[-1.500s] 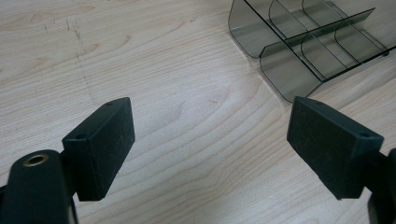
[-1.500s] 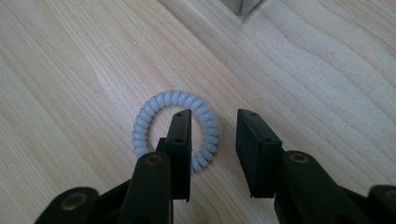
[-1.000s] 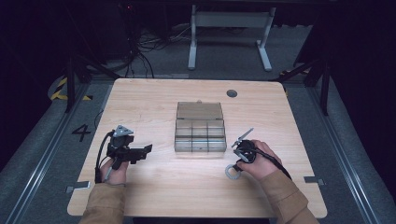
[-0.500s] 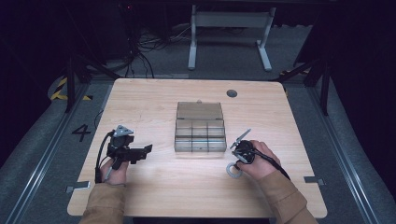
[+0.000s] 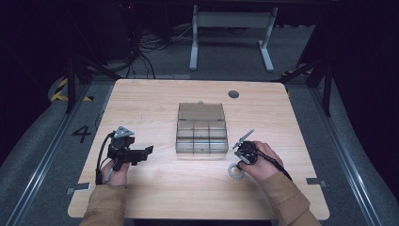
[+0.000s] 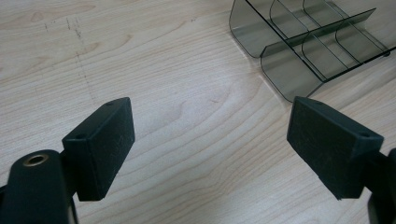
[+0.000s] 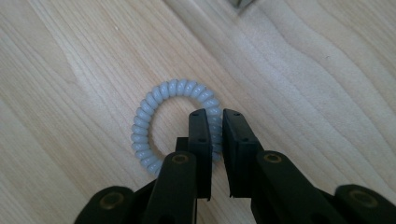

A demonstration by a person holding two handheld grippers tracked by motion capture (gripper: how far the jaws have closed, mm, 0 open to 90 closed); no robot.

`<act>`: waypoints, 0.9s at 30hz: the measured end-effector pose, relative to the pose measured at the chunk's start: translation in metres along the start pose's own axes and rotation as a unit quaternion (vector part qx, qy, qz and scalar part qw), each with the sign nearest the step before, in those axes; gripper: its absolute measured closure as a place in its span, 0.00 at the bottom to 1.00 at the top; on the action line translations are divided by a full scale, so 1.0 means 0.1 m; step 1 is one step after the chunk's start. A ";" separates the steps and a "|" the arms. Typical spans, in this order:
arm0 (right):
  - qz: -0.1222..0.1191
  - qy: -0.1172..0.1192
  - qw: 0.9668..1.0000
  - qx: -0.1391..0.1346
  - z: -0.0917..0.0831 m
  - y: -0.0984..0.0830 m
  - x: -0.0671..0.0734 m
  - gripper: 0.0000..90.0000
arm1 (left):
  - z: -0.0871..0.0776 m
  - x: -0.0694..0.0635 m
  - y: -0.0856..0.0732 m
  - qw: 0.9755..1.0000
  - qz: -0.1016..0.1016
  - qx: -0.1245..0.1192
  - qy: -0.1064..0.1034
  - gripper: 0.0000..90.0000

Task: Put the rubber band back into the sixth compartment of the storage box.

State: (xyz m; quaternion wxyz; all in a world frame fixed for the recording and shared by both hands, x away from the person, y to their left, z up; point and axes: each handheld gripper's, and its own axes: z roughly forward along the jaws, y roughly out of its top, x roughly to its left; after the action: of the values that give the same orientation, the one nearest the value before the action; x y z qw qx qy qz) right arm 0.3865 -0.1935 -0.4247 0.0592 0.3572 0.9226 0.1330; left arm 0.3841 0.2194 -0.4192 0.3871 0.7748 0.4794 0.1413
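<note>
A pale grey-blue coiled hair tie [image 7: 139,130] lies on the wooden table [image 5: 155,103], in front of the right corner of a clear plastic compartment box [image 5: 201,134]. My right gripper [image 7: 216,115] is shut on the tie's right side, one jaw inside the ring and one outside. From above, the right gripper [image 5: 239,165] points down at the tie [image 5: 230,172]. My left gripper [image 5: 143,151] hovers left of the box, jaws wide open with nothing between them. In the left gripper view, the left gripper [image 6: 210,116] faces bare wood, with the box [image 6: 303,42] at the upper right.
The box's lid [image 5: 201,112] lies open toward the far side, and its compartments look empty. A dark round grommet [image 5: 234,93] sits near the table's far edge. Grey tape marks [image 5: 77,189] sit near the front corners. Dark floor and a metal frame [image 5: 230,28] lie beyond.
</note>
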 end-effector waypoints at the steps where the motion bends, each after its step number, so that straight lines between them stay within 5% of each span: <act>1: 0.004 0.001 1.000 -0.004 -0.02 0.00 0.00 0.92 | 0.00 0.00 0.00 1.000 0.001 0.001 0.000 0.18; 27: 0.009 0.017 0.998 -0.053 -0.43 0.08 -0.07 0.92 | 0.01 0.00 0.00 1.000 -0.001 0.001 0.001 0.18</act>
State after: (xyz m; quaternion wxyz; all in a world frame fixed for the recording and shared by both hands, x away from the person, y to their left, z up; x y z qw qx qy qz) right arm 0.3876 -0.2016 -0.3810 0.0616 0.3598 0.9117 0.1885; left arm 0.3842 0.2193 -0.4197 0.3860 0.7745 0.4808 0.1415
